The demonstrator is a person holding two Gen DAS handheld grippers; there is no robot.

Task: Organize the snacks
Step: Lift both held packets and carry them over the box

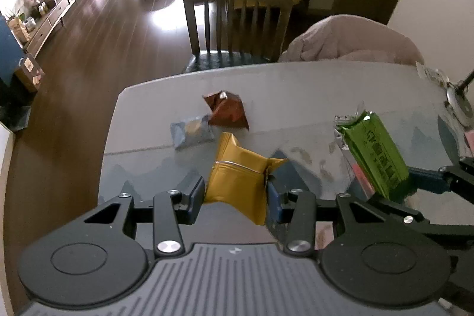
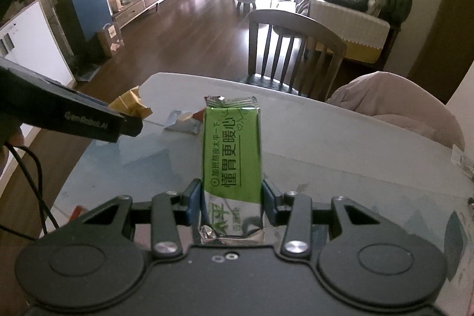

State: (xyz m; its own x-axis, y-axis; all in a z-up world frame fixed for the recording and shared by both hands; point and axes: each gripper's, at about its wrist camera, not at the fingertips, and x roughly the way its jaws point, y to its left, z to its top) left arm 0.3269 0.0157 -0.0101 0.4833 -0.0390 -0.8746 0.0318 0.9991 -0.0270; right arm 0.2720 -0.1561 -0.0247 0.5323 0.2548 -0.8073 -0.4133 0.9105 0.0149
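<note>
My left gripper [image 1: 236, 193] is shut on a yellow snack packet [image 1: 237, 176] and holds it above the grey table [image 1: 296, 84]. My right gripper [image 2: 231, 202] is shut on a green snack bar [image 2: 231, 150] with a silver end, held lengthwise along the fingers. The green bar also shows at the right of the left wrist view [image 1: 374, 151]. The yellow packet shows in the right wrist view [image 2: 130, 104], at the left gripper's tip. A brown packet [image 1: 226, 110] and a blue-grey packet [image 1: 192, 132] lie on the table beyond the left gripper.
A wooden chair [image 1: 237, 19] stands at the table's far edge, with a pink cushion [image 1: 352, 40] to its right. A silver round object [image 1: 459, 105] and a clear wrapper [image 1: 431, 76] lie at the table's right side. The table's left edge drops to wooden floor.
</note>
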